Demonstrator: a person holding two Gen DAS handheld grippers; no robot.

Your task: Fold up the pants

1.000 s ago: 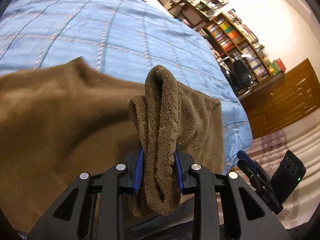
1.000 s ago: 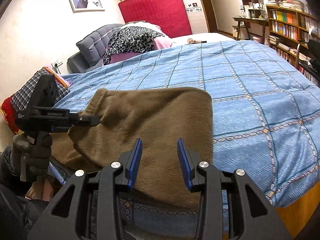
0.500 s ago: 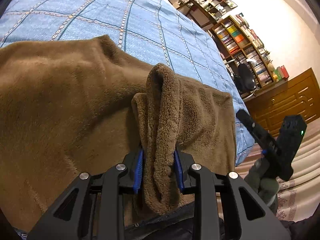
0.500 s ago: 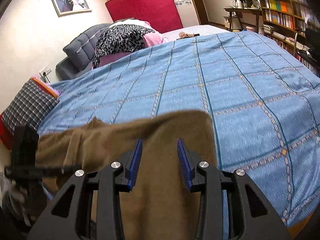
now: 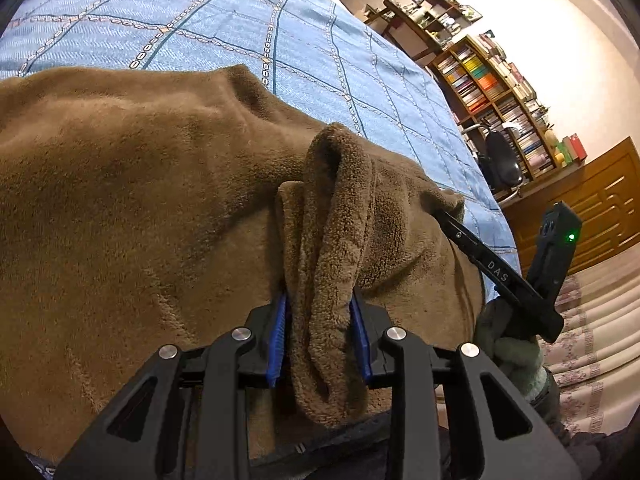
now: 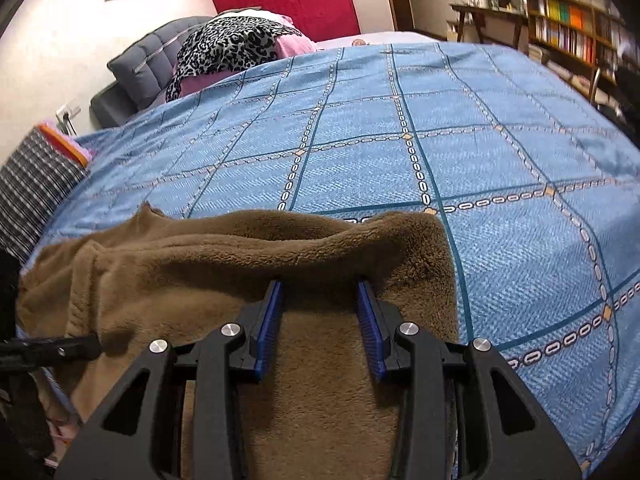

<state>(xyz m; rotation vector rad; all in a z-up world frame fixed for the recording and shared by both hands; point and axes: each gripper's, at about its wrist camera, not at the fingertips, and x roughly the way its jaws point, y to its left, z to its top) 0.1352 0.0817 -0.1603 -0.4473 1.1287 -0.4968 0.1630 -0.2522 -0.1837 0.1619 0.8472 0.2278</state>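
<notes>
Brown fleece pants (image 5: 132, 200) lie on the blue checked bedspread (image 5: 200, 28) near its front edge. My left gripper (image 5: 320, 304) is shut on a bunched fold of the pants (image 5: 332, 240) that stands up between its blue pads. My right gripper (image 6: 320, 292) is open, its tips reaching under a raised edge of the pants (image 6: 280, 240), with fleece between and below the fingers. The right gripper also shows in the left wrist view (image 5: 444, 216), its tip tucked into the pants' right corner. The left gripper's tip shows at the left in the right wrist view (image 6: 80, 344).
The bedspread (image 6: 440, 120) stretches far ahead. Pillows and a leopard-print cloth (image 6: 232, 44) lie at the headboard, a plaid cushion (image 6: 36, 184) at left. Bookshelves (image 5: 492, 88), a chair (image 5: 500, 160) and a wooden cabinet (image 5: 592, 208) stand to the right of the bed.
Both grippers have moved forward over the bed, carrying the pants edge with them. The right gripper has dropped to the pants edge and pushed its tips under it.
</notes>
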